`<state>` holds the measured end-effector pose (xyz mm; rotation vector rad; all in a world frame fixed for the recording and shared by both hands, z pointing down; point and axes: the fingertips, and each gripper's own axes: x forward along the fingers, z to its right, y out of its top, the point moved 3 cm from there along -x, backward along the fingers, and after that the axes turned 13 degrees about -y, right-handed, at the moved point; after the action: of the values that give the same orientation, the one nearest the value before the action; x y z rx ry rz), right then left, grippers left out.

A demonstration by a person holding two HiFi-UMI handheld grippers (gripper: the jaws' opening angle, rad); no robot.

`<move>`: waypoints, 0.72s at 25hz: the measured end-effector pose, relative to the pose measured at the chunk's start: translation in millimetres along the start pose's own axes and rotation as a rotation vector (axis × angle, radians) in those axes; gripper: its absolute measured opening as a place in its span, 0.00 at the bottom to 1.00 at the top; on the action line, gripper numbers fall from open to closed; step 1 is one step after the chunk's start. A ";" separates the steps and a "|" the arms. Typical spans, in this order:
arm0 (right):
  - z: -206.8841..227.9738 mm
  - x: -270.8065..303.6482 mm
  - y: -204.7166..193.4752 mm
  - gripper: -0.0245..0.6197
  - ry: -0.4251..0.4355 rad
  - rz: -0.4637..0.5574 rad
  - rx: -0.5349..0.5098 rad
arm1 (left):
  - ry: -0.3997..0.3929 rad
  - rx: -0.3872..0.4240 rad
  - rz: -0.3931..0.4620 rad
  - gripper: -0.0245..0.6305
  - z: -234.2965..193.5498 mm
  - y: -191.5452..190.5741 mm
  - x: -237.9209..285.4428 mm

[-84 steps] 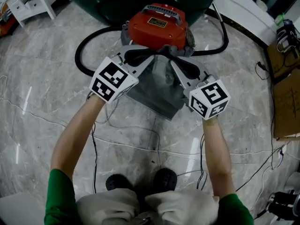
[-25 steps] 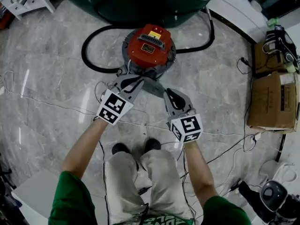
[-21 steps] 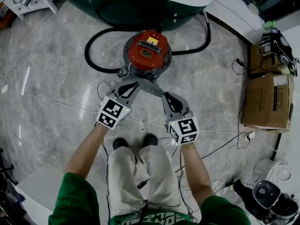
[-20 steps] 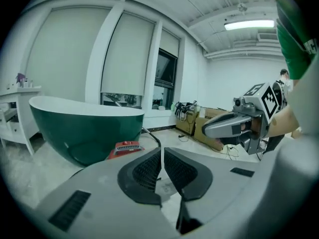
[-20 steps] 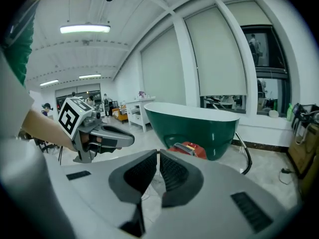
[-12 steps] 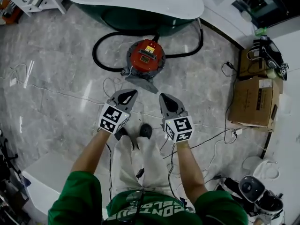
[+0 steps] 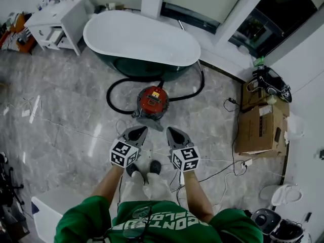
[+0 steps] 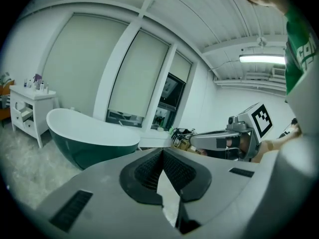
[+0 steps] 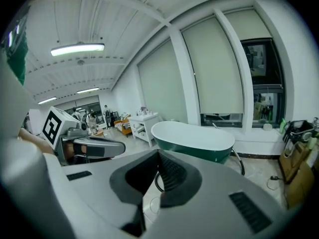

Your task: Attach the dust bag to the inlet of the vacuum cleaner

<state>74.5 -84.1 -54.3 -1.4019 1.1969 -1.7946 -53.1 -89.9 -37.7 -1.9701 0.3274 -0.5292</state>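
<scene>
The red vacuum cleaner stands on the marble floor in front of the bathtub. The grey dust bag lies against its near side, at the inlet. Both grippers are held high, well above the floor and apart from the bag. My left gripper is shut with nothing between its jaws, and its tips meet in the left gripper view. My right gripper is also shut and empty, as the right gripper view shows. Neither gripper view shows the vacuum or the bag.
A white and green bathtub stands behind the vacuum, with the black hose looping beside it. A white cabinet is at the far left, cardboard boxes at the right. Cables trail over the floor.
The view has risen far above the floor as the person stood up. Both grippers have come away from the dust bag and vacuum, which now lie well below them.
</scene>
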 end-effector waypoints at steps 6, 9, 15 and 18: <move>-7.3 -56.9 36.7 0.05 -0.012 0.054 0.023 | -0.007 0.018 0.079 0.04 52.6 45.8 -24.1; -11.3 -70.6 48.3 0.05 -0.006 0.081 0.028 | -0.007 0.020 0.120 0.04 65.2 58.9 -31.1; -13.8 -84.4 58.1 0.05 0.021 0.101 0.028 | -0.002 0.029 0.140 0.04 80.8 70.4 -33.9; -16.2 -89.0 64.7 0.05 0.034 0.113 0.040 | 0.001 0.031 0.161 0.04 84.3 74.6 -37.3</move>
<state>79.4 -32.8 -152.9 -1.2598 1.2258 -1.7611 -43.1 -40.1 -144.9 -1.8950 0.4708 -0.4288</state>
